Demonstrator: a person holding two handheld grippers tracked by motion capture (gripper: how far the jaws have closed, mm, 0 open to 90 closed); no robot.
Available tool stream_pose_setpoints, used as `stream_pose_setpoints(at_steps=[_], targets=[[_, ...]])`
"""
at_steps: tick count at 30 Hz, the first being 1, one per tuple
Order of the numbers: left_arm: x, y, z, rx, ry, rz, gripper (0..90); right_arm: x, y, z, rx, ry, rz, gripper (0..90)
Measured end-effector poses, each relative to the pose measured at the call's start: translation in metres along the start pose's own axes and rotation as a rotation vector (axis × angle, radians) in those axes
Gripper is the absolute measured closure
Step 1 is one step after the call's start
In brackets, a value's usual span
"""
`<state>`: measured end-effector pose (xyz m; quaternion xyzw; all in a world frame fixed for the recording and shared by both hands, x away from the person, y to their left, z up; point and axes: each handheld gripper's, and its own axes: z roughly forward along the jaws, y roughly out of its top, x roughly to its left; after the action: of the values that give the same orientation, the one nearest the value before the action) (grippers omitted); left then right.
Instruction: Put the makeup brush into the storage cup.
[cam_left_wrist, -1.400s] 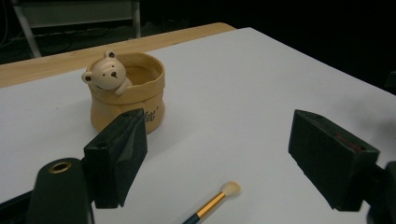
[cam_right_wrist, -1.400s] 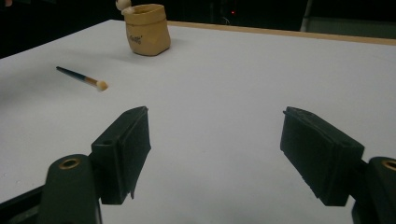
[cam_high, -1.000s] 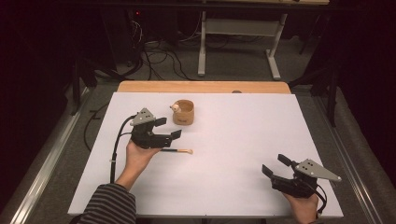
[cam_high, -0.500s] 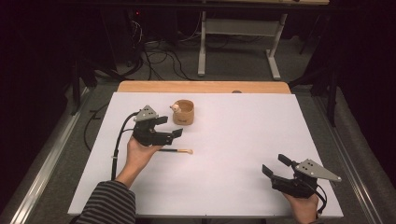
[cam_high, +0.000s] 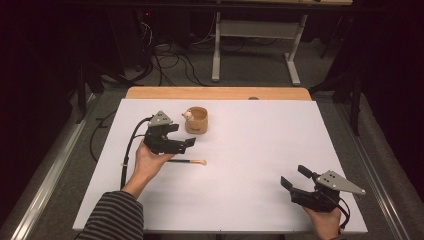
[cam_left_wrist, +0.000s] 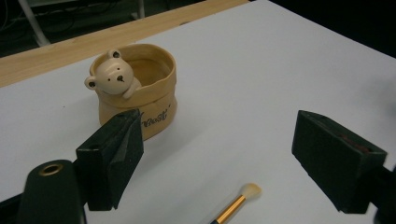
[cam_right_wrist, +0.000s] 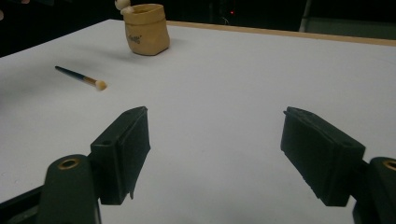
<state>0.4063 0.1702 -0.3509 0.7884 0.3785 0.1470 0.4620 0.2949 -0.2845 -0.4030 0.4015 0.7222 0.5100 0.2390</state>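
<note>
Left tongs (cam_high: 186, 143) spread wide, hovering over the white counter (cam_high: 260, 150), makeup brush (cam_high: 187, 161) lying just below and between the jaws, bristle tip forward. Best to drop straight, square the jaws across the handle, pinch mid-handle, not the bristles. Bear pot (cam_left_wrist: 133, 88) just ahead-left; script on it too blurred to read. Right tongs (cam_high: 295, 182) spread too, idle, well apart.

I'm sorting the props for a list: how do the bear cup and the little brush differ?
The bear cup stands upright, while the brush lies flat on the white table. The cup is squat and wide; the brush is thin and long. The cup is tan all over; the brush has a dark handle with a pale tip. Neither is held by a gripper.
</note>
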Motion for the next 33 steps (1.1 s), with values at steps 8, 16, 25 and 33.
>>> stream_pose_setpoints(at_steps=[8,16,25,33], targets=[[-0.002,0.003,0.005,0.086,0.020,0.030,18.9,0.000,0.000,0.000,0.002,0.001,0.002,25.5],[-0.004,0.008,0.006,0.136,0.023,0.059,23.3,0.000,0.000,0.000,0.000,0.001,0.001,25.5],[-0.006,0.013,0.010,0.182,0.018,0.098,25.5,0.000,0.000,0.000,0.000,0.003,-0.002,25.6],[-0.007,0.017,0.014,0.244,0.023,0.133,24.3,0.000,0.000,0.000,-0.001,0.004,-0.002,25.6]])
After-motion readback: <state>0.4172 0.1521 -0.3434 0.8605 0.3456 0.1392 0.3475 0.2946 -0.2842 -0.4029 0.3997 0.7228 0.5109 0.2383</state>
